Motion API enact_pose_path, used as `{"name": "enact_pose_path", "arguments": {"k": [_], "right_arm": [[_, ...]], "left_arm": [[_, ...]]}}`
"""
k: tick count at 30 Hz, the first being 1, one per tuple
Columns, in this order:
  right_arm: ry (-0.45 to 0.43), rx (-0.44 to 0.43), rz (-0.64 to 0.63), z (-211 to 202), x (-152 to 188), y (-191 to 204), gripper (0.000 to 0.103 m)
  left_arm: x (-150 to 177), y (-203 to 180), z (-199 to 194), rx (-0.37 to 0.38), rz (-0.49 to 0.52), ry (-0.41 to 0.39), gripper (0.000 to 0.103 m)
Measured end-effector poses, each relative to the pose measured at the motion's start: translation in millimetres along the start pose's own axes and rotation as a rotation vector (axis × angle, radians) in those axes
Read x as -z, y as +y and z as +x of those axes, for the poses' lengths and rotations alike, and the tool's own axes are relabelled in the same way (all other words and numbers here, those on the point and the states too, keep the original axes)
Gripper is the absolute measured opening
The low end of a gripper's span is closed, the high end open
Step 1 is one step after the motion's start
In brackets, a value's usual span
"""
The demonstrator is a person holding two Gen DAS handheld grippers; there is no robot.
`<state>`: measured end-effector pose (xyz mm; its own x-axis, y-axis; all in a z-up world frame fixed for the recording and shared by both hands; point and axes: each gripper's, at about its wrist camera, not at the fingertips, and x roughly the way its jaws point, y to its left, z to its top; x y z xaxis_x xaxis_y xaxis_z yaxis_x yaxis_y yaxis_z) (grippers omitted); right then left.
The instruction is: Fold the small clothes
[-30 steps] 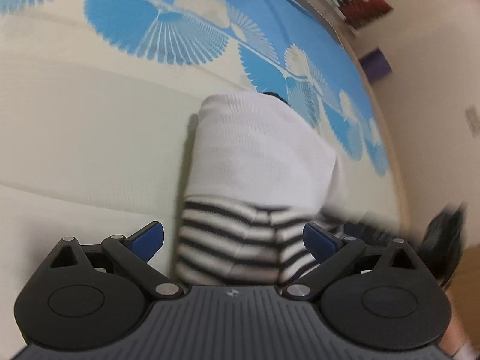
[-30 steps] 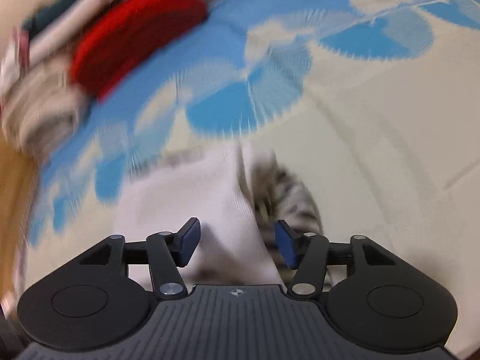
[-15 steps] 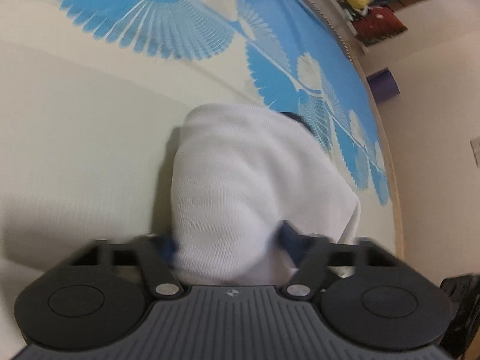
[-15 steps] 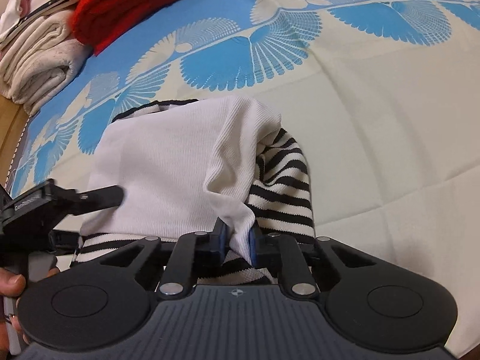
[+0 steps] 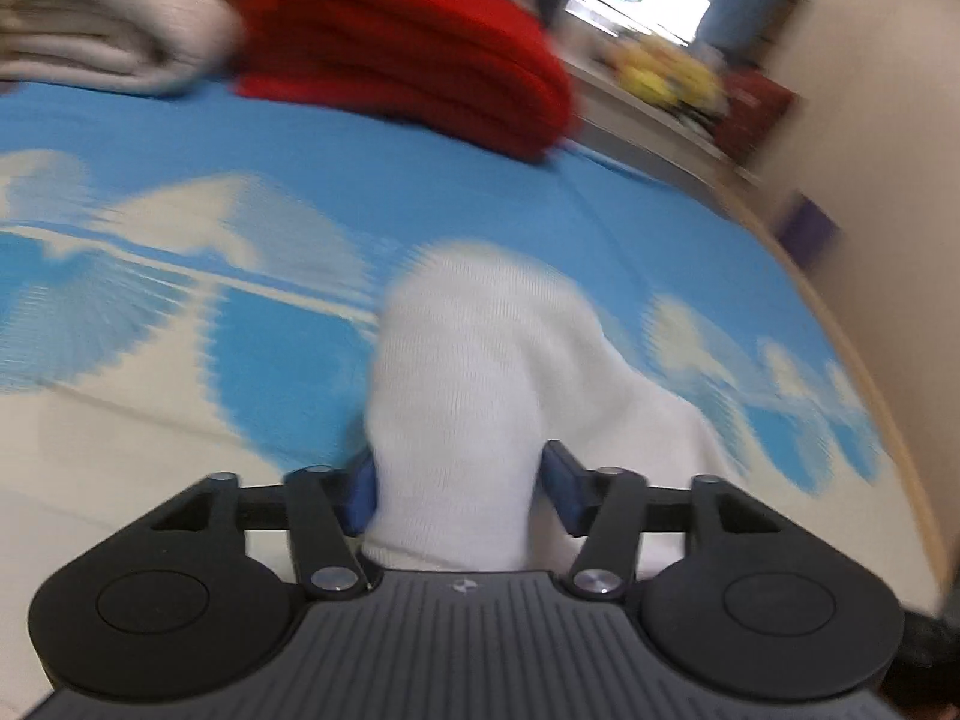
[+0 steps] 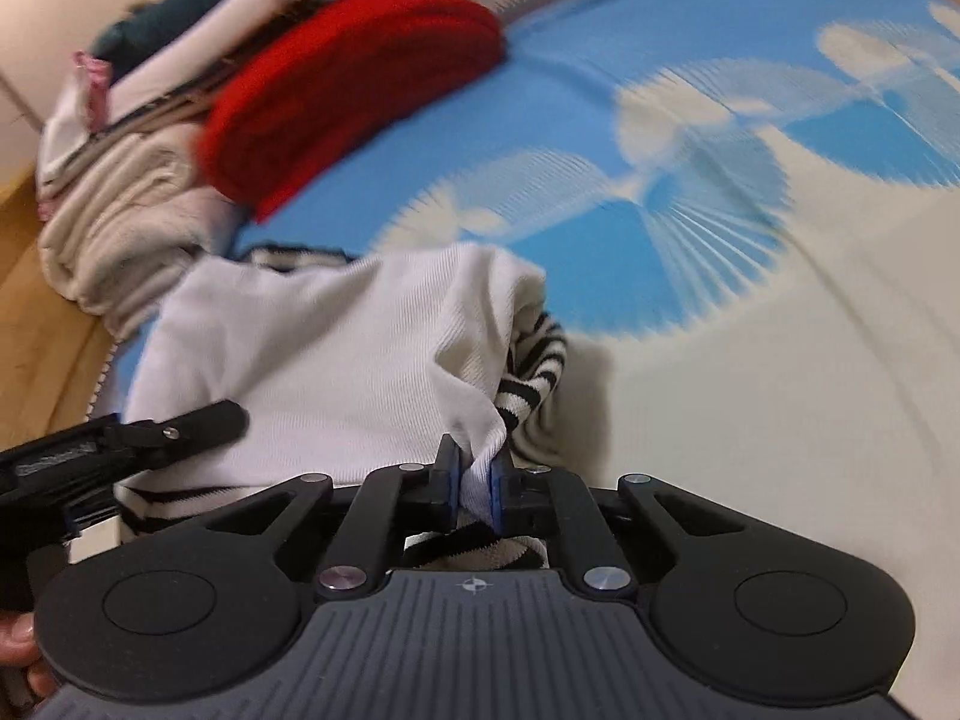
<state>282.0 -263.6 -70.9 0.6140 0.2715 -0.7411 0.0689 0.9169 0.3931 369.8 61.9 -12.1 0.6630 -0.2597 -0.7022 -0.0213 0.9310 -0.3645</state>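
left wrist view: the left gripper [image 5: 459, 492] is seen with a thick bunch of the white garment [image 5: 474, 372] between its blue pads; the left pad is pressed on the cloth, the right pad sits just beside it (contact there cannot be told through the blur). its jaws have just been opening a little, cloth still between them. the garment is humped up straight ahead of the fingers on the blue and cream patterned sheet [image 5: 300, 198]. further ahead a folded red item [image 5: 408, 54] is laid, with beige folded cloth [image 5: 102, 30] beside it to the left.

right wrist view: the right gripper [image 6: 474, 489] is clenched on a pinch of the white garment [image 6: 336, 360], its jaws having just been closing onto it. the black and white striped part [image 6: 534, 372] is seen just right of the pinch and under the white layer. the left gripper [image 6: 150, 438] is seen at lower left, over the garment's edge. the red item [image 6: 354, 90] and a clothes pile [image 6: 120, 180] are ahead to the left.
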Motion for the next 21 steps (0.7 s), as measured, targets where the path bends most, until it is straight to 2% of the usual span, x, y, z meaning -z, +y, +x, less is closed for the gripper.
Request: {"name": "enact_pose_path", "arguments": {"k": [3, 7, 9, 11, 12, 13, 14, 16, 19, 21], "right_arm": [[-0.001, 0.048, -0.045, 18.7, -5.7, 12.2, 0.009], [0.040, 0.139, -0.078, 41.1, -9.7, 11.9, 0.008], [0.054, 0.158, -0.058, 46.8, -11.2, 8.9, 0.008], [0.058, 0.180, -0.060, 51.6, -10.4, 8.9, 0.008], [0.060, 0.188, -0.064, 53.6, -8.3, 9.9, 0.008], [0.064, 0.195, -0.068, 55.9, -6.7, 10.3, 0.009], [0.066, 0.201, -0.071, 57.5, -5.1, 11.1, 0.009], [0.075, 0.197, -0.069, 57.3, -3.1, 12.7, 0.014], [0.047, 0.217, -0.074, 44.4, -4.2, 17.3, 0.024], [0.041, 0.187, -0.057, 34.7, -6.8, 16.7, 0.024]], "left_arm": [[-8.5, 10.4, -11.8, -0.049, -0.013, -0.020, 0.065], [-6.2, 1.5, -24.7, 0.016, 0.076, 0.037, 0.065], [3.6, -6.1, -18.1, 0.018, 0.145, 0.090, 0.065], [19.7, -7.3, 1.0, 0.007, 0.191, 0.184, 0.065], [28.6, -5.4, 11.8, -0.014, 0.206, 0.237, 0.065], [35.3, -3.0, 18.8, -0.039, 0.217, 0.258, 0.067], [39.3, -1.0, 21.1, -0.069, 0.226, 0.265, 0.067], [37.2, -2.2, 9.7, -0.068, 0.226, 0.246, 0.066], [27.8, -8.1, -22.2, -0.025, 0.264, 0.169, 0.066], [27.1, -4.3, -31.6, 0.029, 0.254, 0.169, 0.066]]}}
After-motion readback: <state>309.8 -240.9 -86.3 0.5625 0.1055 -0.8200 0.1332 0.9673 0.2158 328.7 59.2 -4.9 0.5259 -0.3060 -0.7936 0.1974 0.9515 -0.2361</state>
